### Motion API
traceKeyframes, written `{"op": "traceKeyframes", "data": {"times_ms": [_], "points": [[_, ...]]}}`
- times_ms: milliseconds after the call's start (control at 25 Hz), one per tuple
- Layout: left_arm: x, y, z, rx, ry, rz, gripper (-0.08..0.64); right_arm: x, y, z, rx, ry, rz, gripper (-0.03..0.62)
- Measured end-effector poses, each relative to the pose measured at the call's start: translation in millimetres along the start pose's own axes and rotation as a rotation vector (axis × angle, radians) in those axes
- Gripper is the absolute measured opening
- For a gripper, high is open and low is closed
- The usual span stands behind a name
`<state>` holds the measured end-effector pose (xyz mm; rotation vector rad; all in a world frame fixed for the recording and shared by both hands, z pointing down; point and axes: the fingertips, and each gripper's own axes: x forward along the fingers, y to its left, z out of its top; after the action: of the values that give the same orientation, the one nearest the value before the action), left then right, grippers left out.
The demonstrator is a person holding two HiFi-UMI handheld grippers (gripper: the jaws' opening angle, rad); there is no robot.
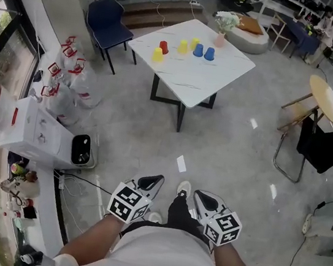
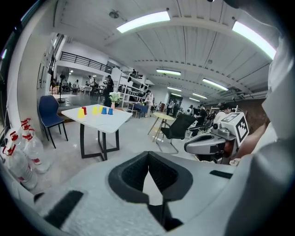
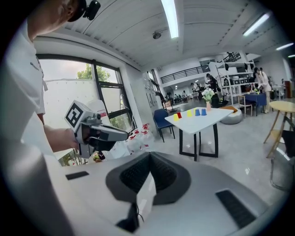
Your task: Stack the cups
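We hold the left gripper (image 1: 155,181) and the right gripper (image 1: 201,197) with fingers closed on nothing, and the cups (image 1: 182,46) stand in a row on the bench (image 1: 193,80) well ahead of both, neither being clearly nearer.

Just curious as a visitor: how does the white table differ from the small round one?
The white table is square with dark legs; the round table is tan with pale wooden legs. The white table looks larger and carries cups and a vase, the round table nothing visible. Both stand on grey floor.
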<state>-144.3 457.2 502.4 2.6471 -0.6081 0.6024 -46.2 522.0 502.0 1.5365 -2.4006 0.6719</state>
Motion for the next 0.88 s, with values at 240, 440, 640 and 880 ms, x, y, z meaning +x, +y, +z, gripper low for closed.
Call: {"op": "traceKeyframes", "data": {"times_ms": [240, 440, 640, 880], "points": [[39.8, 28.3, 26.8, -0.002, 0.028, 0.017, 0.006, 38.1, -46.2, 35.2, -0.004, -0.012, 0.034, 0.006], [82.7, 57.6, 93.7, 0.031, -0.014, 0.050, 0.006, 64.7, -100.5, 84.8, -0.023, -0.044, 0.058, 0.006], [114.2, 77.7, 145.7, 0.052, -0.050, 0.089, 0.006, 89.8, -146.2, 131.5, -0.050, -0.074, 0.090, 0.006], [148.0, 92.5, 161.1, 0.025, -0.031, 0.135, 0.005, 108.4, -187.0, 152.6, -0.062, -0.075, 0.140, 0.006]]}}
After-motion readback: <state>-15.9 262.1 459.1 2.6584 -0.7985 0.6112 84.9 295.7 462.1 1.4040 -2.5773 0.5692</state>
